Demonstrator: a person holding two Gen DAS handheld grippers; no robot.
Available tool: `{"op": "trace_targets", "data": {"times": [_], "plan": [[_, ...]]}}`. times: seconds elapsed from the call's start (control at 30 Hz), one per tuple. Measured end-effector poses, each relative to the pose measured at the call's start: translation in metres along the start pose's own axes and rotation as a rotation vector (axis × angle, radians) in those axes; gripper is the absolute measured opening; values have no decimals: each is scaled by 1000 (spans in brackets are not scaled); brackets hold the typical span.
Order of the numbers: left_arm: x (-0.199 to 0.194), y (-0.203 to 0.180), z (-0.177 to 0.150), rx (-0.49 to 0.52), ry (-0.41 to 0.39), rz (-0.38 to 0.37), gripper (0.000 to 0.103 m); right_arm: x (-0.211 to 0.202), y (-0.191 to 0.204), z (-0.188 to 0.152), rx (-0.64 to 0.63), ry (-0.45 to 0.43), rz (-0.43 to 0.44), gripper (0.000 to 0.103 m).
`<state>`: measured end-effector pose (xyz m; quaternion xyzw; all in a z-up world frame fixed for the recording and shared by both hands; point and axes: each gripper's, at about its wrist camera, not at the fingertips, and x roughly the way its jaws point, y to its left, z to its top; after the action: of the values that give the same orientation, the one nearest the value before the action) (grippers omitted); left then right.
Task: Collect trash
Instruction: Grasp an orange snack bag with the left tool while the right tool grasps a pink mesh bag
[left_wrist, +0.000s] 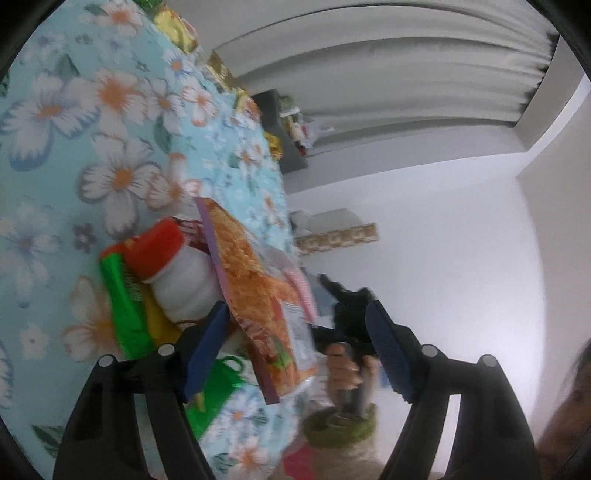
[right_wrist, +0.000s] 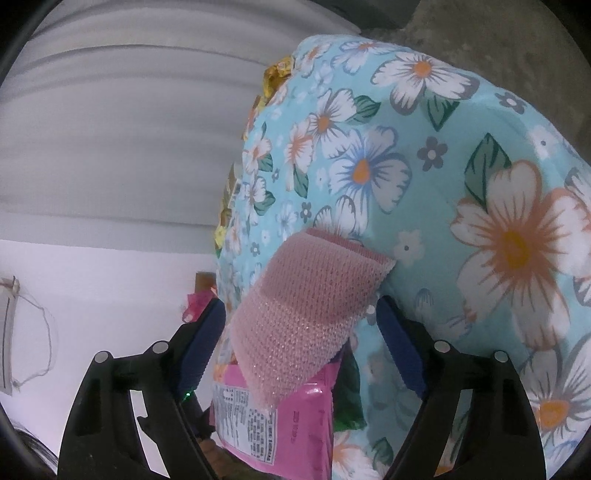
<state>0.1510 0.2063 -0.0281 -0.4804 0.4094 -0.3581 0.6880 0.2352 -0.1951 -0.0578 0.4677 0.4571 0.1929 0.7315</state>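
Note:
In the left wrist view, trash lies piled on the floral tablecloth (left_wrist: 110, 110): an orange noodle packet (left_wrist: 266, 295), a white bottle with a red cap (left_wrist: 173, 266) and a green wrapper (left_wrist: 125, 306). My left gripper (left_wrist: 299, 328) is open, its jaws wide either side of the noodle packet. My right gripper shows beyond the packet (left_wrist: 347, 314), held in a hand. In the right wrist view, my right gripper (right_wrist: 299, 325) is open around a pink bubble-wrap piece (right_wrist: 306, 306) that lies over a pink packet (right_wrist: 273, 424) and a green wrapper (right_wrist: 347, 398).
Gold wrappers (left_wrist: 177, 26) lie along the table's far edge, also visible in the right wrist view (right_wrist: 277, 74). Grey curtains (left_wrist: 369, 74) and a white wall (left_wrist: 443, 240) stand beyond. A dark shelf with items (left_wrist: 291, 125) is in the background.

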Motion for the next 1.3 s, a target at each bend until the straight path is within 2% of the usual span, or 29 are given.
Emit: {"op": "trace_targets", "data": {"times": [0.2, 0.27, 0.43, 0.53, 0.6, 0.7, 0.8, 0.9, 1.07, 1.3], "plan": [[2, 6, 0, -87, 15, -231, 73, 2, -6, 2, 9, 8, 4, 71], [8, 9, -1, -103, 32, -209, 73, 3, -8, 3, 19, 12, 6, 67], [23, 11, -8, -105, 72, -156, 60, 8, -16, 4, 55, 25, 24, 58], [28, 4, -11, -64, 76, -105, 52, 8, -20, 5, 72, 28, 34, 53], [30, -2, -12, -27, 69, -55, 41, 9, -22, 5, 82, 27, 43, 51], [33, -10, -13, 33, 67, 14, 32, 9, -26, 6, 99, 25, 57, 47], [33, -13, -17, 61, 70, 44, 26, 7, -31, 6, 120, 25, 76, 42], [32, -12, -19, 67, 69, 35, 17, 4, -36, 5, 140, 23, 96, 37], [28, -16, -19, 83, 47, -13, 15, -6, -41, 3, 158, 11, 145, 31], [15, -28, -15, 102, 0, -91, 10, -24, -33, -4, 153, -31, 225, 29]]}}
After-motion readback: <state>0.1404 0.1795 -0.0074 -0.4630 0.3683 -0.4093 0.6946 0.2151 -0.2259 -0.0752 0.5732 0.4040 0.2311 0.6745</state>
